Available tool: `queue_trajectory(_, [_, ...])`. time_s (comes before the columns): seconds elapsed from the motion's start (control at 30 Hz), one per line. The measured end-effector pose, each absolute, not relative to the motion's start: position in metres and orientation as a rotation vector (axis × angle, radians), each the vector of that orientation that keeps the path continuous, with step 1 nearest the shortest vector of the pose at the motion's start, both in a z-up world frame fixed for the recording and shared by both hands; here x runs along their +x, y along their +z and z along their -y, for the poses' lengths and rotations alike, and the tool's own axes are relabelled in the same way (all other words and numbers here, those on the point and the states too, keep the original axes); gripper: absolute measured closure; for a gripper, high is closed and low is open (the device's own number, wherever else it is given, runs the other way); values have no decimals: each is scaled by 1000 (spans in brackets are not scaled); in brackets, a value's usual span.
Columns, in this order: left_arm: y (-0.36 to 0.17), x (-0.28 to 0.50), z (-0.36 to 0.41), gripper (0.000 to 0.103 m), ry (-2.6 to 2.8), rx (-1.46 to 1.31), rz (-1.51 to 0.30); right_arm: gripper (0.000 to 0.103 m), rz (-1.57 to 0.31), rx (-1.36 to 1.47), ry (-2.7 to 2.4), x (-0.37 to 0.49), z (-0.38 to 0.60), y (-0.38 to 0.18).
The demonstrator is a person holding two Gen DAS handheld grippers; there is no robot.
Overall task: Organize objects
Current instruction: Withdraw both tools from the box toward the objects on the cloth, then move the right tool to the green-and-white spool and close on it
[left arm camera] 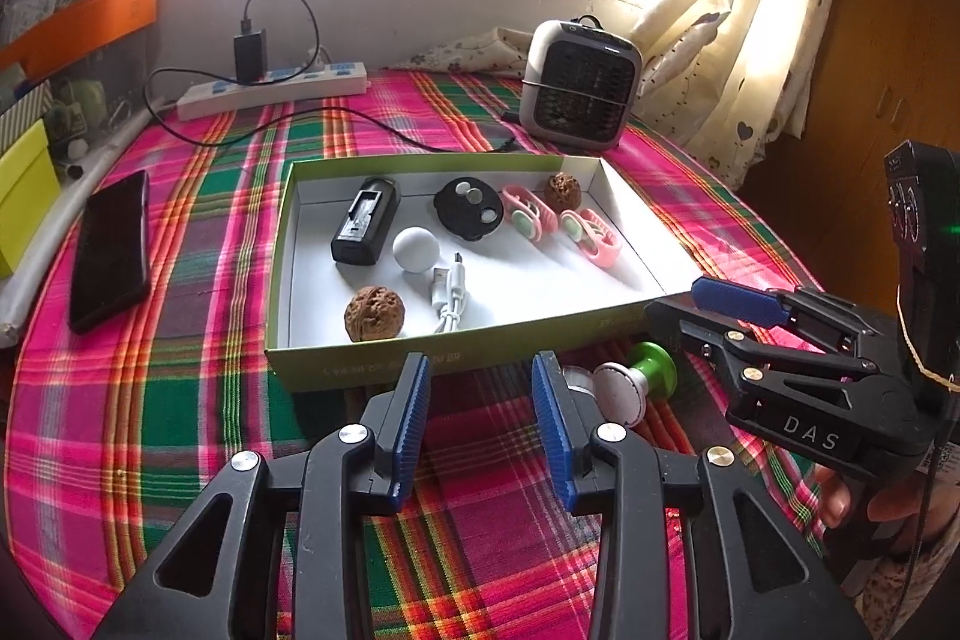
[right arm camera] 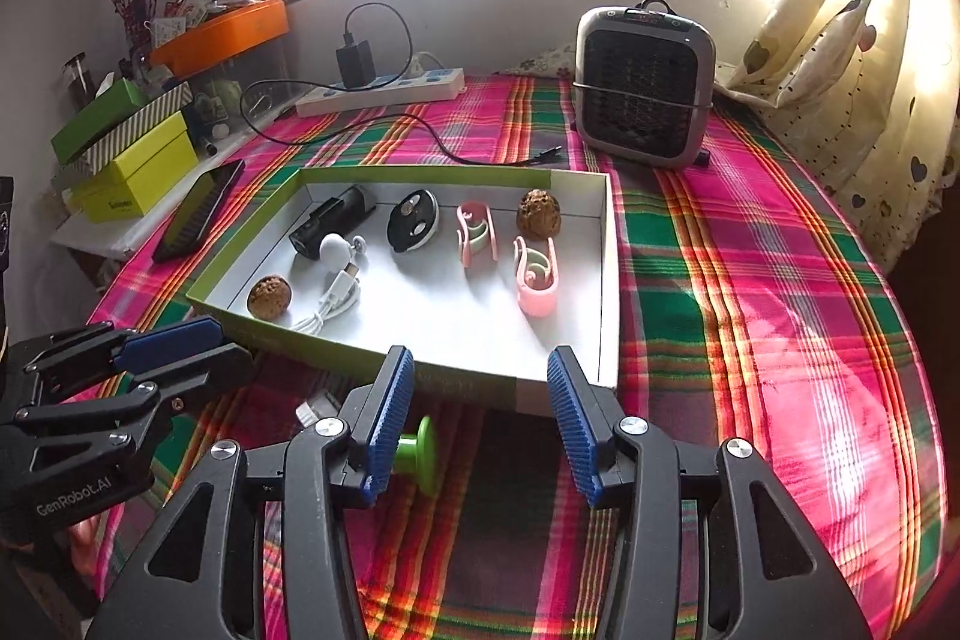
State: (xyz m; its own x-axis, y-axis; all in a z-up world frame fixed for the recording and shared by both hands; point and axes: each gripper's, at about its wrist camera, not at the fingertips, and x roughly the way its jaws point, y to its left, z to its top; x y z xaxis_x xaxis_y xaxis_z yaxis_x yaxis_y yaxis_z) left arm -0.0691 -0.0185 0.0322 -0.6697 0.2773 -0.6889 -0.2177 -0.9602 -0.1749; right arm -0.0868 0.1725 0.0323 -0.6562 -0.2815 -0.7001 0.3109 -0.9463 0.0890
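A shallow green box (left arm camera: 372,370) (right arm camera: 300,340) with a white floor lies on the plaid cloth. Inside it are two walnuts (left arm camera: 373,313) (right arm camera: 539,214), a black charger (left arm camera: 366,220), a white ball (left arm camera: 415,249), a black round piece (left arm camera: 468,208), two pink clips (left arm camera: 588,232) and a white cable (left arm camera: 450,295). A green-and-white knob (left arm camera: 651,370) (right arm camera: 420,451) lies on the cloth in front of the box. My left gripper (left arm camera: 482,358) (right arm camera: 234,343) stands open and empty, left of the knob. My right gripper (right arm camera: 480,355) (left arm camera: 678,304) is open too, with the knob just beside its left finger.
A black phone (left arm camera: 111,250) lies left of the box. Behind the box are a power strip (left arm camera: 270,91) with a charger and trailing black cable, and a small grey heater (left arm camera: 579,85). Stacked boxes (right arm camera: 138,172) stand at the left, a curtain (left arm camera: 750,10) hangs at the right.
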Motion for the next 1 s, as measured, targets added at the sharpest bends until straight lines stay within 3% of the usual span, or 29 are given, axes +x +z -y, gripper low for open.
queue_trajectory(0.13, [28, -66, 20, 67, 2619, -1115, 146, 48, -39, 1093, -2585, -80, -174, 28])
queue_trajectory(0.5, [21, -63, 27, 66, 2622, -1135, 164, 42, -3, 1089, -2515, -69, -167, 19])
queue_trajectory(1.0, [18, -64, 28, 66, 2614, -1147, 173, 42, -102, 1119, -2547, -70, -154, 14])
